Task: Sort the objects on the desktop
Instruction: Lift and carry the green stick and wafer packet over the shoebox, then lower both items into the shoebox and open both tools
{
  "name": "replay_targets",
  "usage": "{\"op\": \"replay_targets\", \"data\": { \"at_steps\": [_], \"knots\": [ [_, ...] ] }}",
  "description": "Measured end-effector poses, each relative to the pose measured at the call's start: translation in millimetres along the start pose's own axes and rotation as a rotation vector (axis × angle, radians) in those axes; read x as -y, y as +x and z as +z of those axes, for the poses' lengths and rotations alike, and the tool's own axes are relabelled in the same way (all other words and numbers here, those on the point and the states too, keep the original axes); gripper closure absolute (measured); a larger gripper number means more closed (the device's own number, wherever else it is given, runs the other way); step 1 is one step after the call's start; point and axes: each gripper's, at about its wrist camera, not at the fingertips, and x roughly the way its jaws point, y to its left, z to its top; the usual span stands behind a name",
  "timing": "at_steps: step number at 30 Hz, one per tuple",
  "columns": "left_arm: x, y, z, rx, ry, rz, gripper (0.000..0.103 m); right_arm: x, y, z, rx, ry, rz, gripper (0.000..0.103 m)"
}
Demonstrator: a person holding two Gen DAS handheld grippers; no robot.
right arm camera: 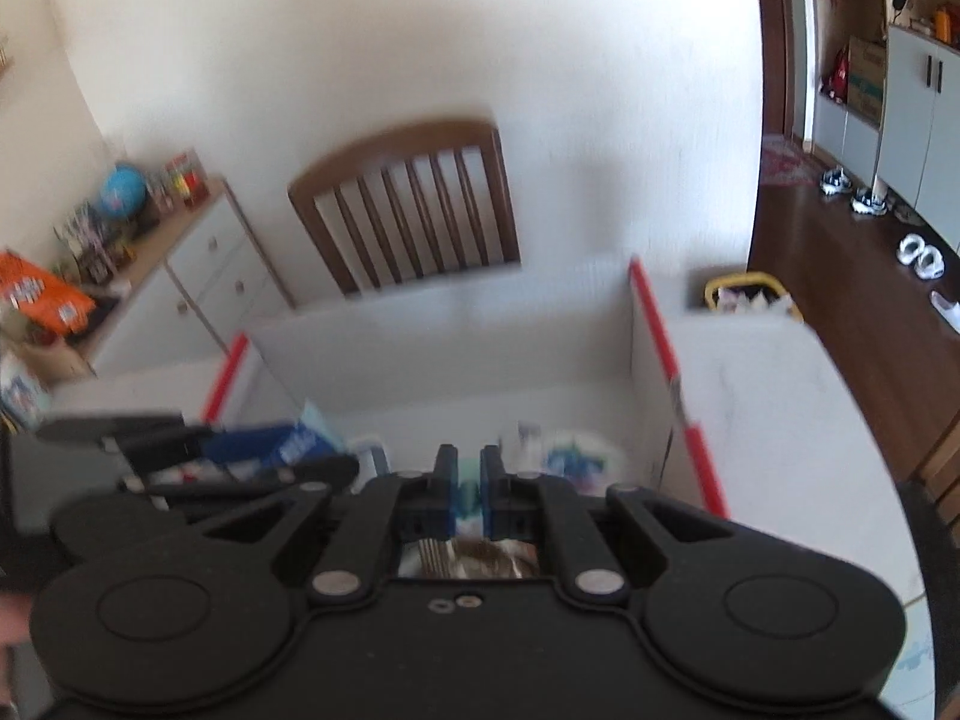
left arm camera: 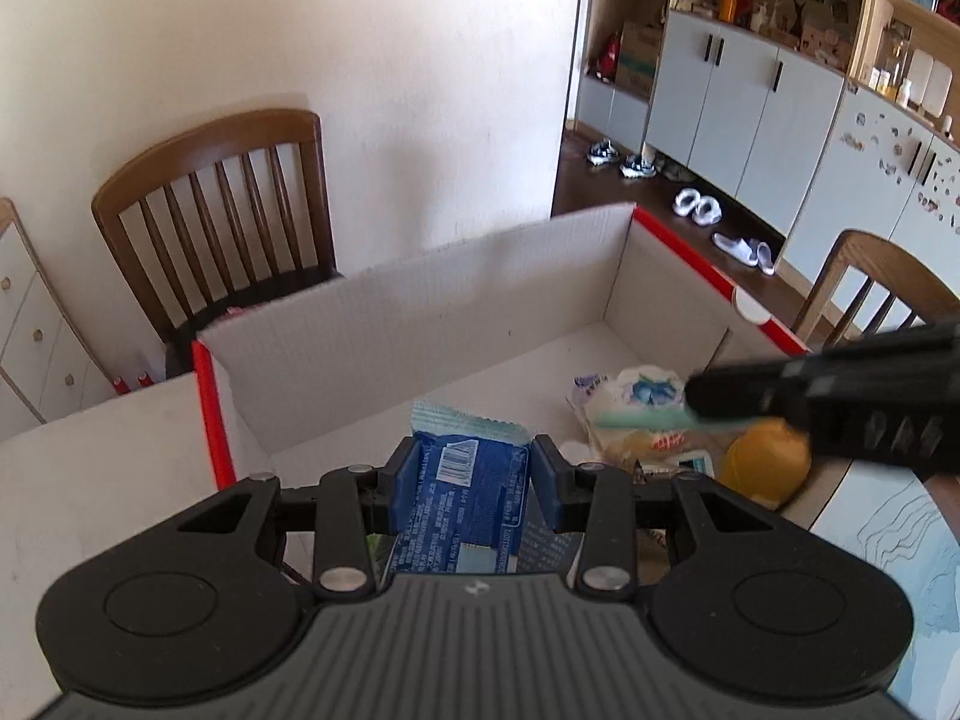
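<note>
While clamped between the left gripper (left arm camera: 471,471) pads, glossy blue packet (left arm camera: 468,480) with barcode, crinkled. At two o'clock, right gripper (right arm camera: 470,480) pinched narrow on a thin green strip (left arm camera: 648,420) over the corrugated white box (left arm camera: 372,324).

Both wrist views look steeply down, close, into the box (left arm camera: 420,324).

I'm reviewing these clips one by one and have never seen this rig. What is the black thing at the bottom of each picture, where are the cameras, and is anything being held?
No robot here: a person carries two handheld grippers, each with a fisheye camera looking along its jaws. The black shape below is the gripper itself. In the left view, the left gripper is clamped on a blue snack packet above a white cardboard box with red edges. Wrapped snacks and a yellow round object already lie inside. The right gripper is closed on a thin pale green item; the blur hides what it is.
</note>
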Motion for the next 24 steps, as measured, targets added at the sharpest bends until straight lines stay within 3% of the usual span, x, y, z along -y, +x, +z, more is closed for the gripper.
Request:
{"op": "replay_targets", "data": {
  "at_steps": [5,8,11,14,18,24],
  "knots": [
    [1,11,-4,-0.046,-0.002,-0.014,0.065,-5,13,-16,-0.058,-0.018,0.002,0.099],
    [0,17,-5,-0.075,-0.016,-0.026,0.065,-7,11,-21,-0.072,-0.040,-0.003,0.084],
    [-1,21,-3,-0.102,-0.031,-0.046,0.064,-5,6,-23,-0.072,-0.045,0.002,0.080],
    [-5,26,-2,-0.144,-0.061,-0.080,0.062,0,-1,-23,-0.073,-0.048,0.018,0.066],
    [-5,23,-1,-0.126,-0.056,-0.041,0.029,4,-11,-24,-0.061,-0.075,0.014,0.057],
    [-5,7,2,-0.100,-0.058,-0.056,0.024,5,-26,-25,-0.046,-0.112,0.024,0.048]
  ]
}}
